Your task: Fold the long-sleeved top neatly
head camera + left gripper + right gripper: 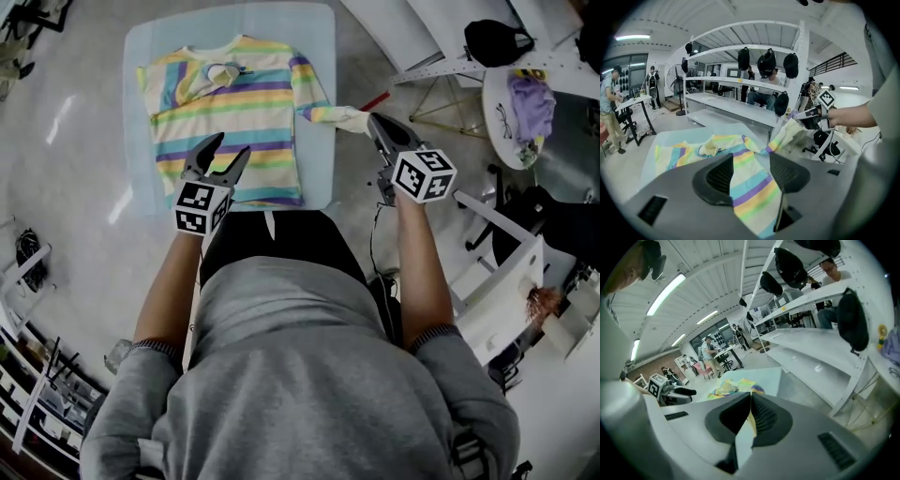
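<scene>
A pastel striped long-sleeved top [234,112] lies flat on a light blue table [141,56], with its left sleeve folded in near the collar. My left gripper [232,143] hangs open over the top's lower half; in the left gripper view the stripes [745,173] show below the spread jaws, untouched. My right gripper [373,119] is shut on the cuff of the right sleeve [333,114], which is drawn out past the table's right edge. In the right gripper view pale cloth [751,427] is pinched between the closed jaws.
To the right stand a white shelf frame [422,47], a black bag [497,42] and a round white table [497,103] with a purple cloth. A red object [375,100] lies on the floor by the table's right edge. People stand in the background [609,108].
</scene>
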`<control>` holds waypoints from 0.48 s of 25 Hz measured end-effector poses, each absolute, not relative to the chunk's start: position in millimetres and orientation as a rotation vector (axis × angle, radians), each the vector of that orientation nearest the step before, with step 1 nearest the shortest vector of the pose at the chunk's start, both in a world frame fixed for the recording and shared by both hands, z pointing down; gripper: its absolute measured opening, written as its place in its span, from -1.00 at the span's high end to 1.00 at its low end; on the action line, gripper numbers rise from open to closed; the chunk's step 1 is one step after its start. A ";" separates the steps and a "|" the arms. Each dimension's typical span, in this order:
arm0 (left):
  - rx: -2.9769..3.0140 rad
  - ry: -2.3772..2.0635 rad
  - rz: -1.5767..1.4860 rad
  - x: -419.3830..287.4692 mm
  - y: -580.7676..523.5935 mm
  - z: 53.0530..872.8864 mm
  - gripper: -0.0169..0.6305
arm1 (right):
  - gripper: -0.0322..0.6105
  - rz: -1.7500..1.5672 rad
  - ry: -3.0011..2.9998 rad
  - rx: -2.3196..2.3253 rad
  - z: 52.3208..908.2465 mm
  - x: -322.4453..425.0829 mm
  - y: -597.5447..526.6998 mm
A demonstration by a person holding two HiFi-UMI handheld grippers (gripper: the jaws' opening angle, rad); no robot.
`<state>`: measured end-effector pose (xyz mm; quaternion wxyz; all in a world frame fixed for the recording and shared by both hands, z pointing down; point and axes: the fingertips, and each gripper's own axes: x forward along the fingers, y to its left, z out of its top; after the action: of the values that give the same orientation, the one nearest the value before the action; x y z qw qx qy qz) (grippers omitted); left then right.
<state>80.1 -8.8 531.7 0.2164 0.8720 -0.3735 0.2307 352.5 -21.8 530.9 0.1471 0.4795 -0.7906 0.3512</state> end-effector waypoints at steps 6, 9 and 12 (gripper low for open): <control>2.438 -1.085 0.641 78.6 -24.8 510.7 0.11 | 0.86 0.869 -2.261 1.460 500.9 399.5 -51.8; 2.452 -1.110 0.650 77.6 -31.3 502.5 0.11 | 0.86 0.747 -2.280 1.442 493.1 420.3 -66.9; 2.462 -1.132 0.658 76.7 -40.8 491.9 0.11 | 0.86 0.601 -2.298 1.389 487.2 436.9 -86.2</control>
<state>76.7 -40.8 491.9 0.1756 0.8692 -0.3995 0.2324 436.9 -86.2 487.2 0.1935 0.4953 -0.8194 0.2141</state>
